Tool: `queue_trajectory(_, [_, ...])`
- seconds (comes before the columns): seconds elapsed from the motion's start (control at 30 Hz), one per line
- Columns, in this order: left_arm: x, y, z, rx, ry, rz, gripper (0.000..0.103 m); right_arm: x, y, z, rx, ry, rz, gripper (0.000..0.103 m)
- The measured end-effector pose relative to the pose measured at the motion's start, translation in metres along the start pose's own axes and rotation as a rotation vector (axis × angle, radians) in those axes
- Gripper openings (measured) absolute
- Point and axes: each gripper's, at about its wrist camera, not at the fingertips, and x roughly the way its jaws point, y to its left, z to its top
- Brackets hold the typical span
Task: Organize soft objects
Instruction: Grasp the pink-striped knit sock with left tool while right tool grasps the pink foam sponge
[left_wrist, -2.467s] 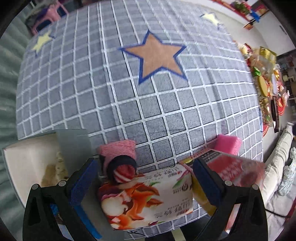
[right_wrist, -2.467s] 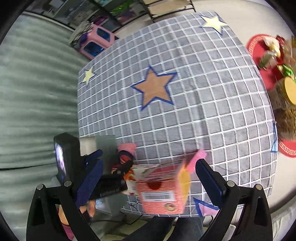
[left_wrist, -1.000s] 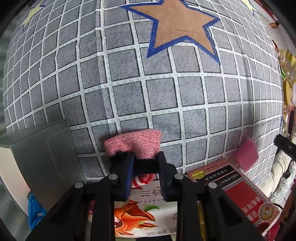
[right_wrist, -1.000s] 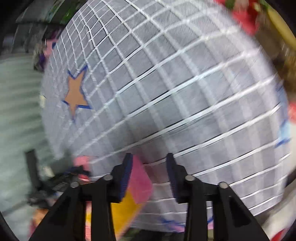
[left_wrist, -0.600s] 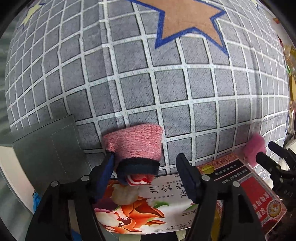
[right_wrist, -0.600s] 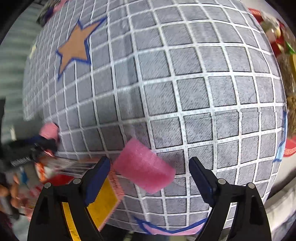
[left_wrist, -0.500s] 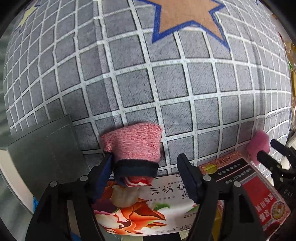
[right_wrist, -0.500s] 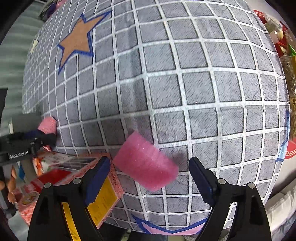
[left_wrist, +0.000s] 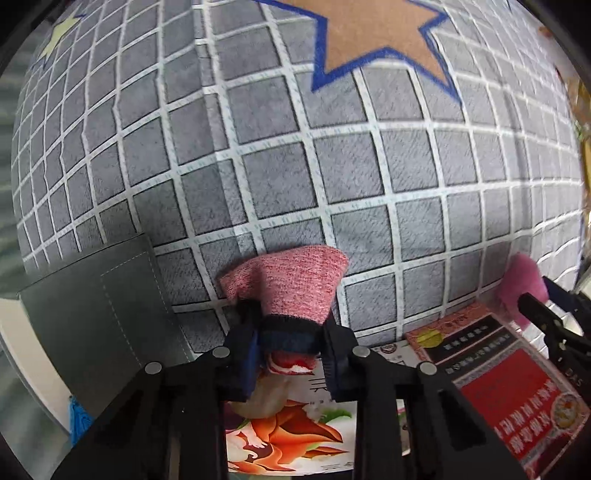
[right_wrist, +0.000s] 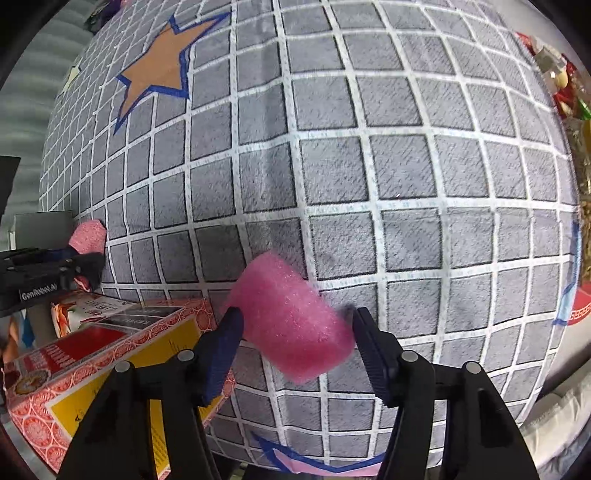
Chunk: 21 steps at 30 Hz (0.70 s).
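In the left wrist view my left gripper (left_wrist: 290, 334) is shut on a rolled pink sock (left_wrist: 286, 282) with a dark cuff, lying on the grey checked cloth (left_wrist: 280, 166). In the right wrist view my right gripper (right_wrist: 295, 332) has closed its fingers against a pink foam block (right_wrist: 291, 317) on the same cloth. The foam block (left_wrist: 521, 286) and right gripper also show at the right edge of the left wrist view. The sock (right_wrist: 86, 236) and left gripper show at the far left of the right wrist view.
A floral tissue pack (left_wrist: 291, 435) and a red-and-yellow box (right_wrist: 92, 362) lie at the near edge of the cloth between the grippers. A grey fabric bin (left_wrist: 96, 314) stands at the left. Colourful packages (right_wrist: 565, 81) lie at the far right.
Half a second ago both grippers were open around their objects. Now the left fingers have closed on the sock and the right fingers have closed in on the foam block.
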Motion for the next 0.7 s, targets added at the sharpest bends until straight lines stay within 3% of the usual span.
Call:
queue_trajectory(0.1, [0.004, 0.005, 0.001, -0.011, 0.008, -0.010, 0.031, -0.006, 0.002, -0.002, -0.021, -0.019, -0.016, 0.060])
queue_trajectory(0.17, [0.007, 0.012, 0.000, -0.008, 0.004, -0.008, 0.032, -0.004, 0.007, -0.007, -0.108, 0.004, -0.008, 0.063])
queue_trajectory(0.27, [0.013, 0.011, -0.002, 0.007, 0.012, -0.004, 0.040, 0.001, 0.024, -0.016, -0.266, -0.018, -0.103, 0.075])
queue_trajectory(0.37, [0.023, -0.004, 0.001, 0.015, 0.023, 0.000, 0.053, 0.013, 0.036, -0.016, -0.345, -0.037, -0.198, 0.076])
queue_trajectory(0.5, [0.031, -0.013, 0.000, 0.039, 0.029, 0.007, 0.066, 0.025, 0.042, -0.013, -0.364, -0.065, -0.233, 0.083])
queue_trajectory(0.53, [0.034, -0.014, 0.000, 0.045, 0.029, 0.011, 0.068, 0.027, 0.042, -0.010, -0.361, -0.061, -0.232, 0.091])
queue_trajectory(0.57, [0.031, -0.018, -0.001, 0.047, 0.030, 0.016, 0.069, 0.031, 0.038, -0.013, -0.341, -0.044, -0.236, 0.103])
queue_trajectory(0.67, [0.035, -0.021, -0.002, 0.047, 0.026, 0.022, 0.068, 0.038, 0.023, -0.002, -0.274, -0.011, -0.194, 0.103])
queue_trajectory(0.7, [0.036, -0.024, -0.001, 0.049, 0.022, 0.026, 0.060, 0.039, 0.024, -0.004, -0.284, 0.005, -0.192, 0.103])
